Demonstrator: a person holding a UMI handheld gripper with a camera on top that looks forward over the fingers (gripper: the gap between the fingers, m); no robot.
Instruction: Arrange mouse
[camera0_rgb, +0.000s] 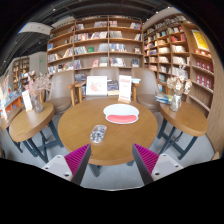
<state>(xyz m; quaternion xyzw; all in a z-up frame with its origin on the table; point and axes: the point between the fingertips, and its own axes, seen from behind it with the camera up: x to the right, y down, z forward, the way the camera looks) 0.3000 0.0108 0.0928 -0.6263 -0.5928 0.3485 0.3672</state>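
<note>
A small grey patterned object (98, 132), apparently the mouse, lies on the round wooden table (75, 125), near its front left. An oval pink and white mat (121, 116) lies just right of it, toward the table's middle. My gripper (110, 165) is open and empty, back from the table's front edge. Its pink-padded fingers (73, 158) spread wide, and both the mouse and the mat lie well beyond them.
A smaller round table (27, 120) with a flower vase stands at the left and another (185, 115) at the right. Chairs (80, 93) and white boards (97, 86) stand behind the main table. Bookshelves (100, 45) line the back wall.
</note>
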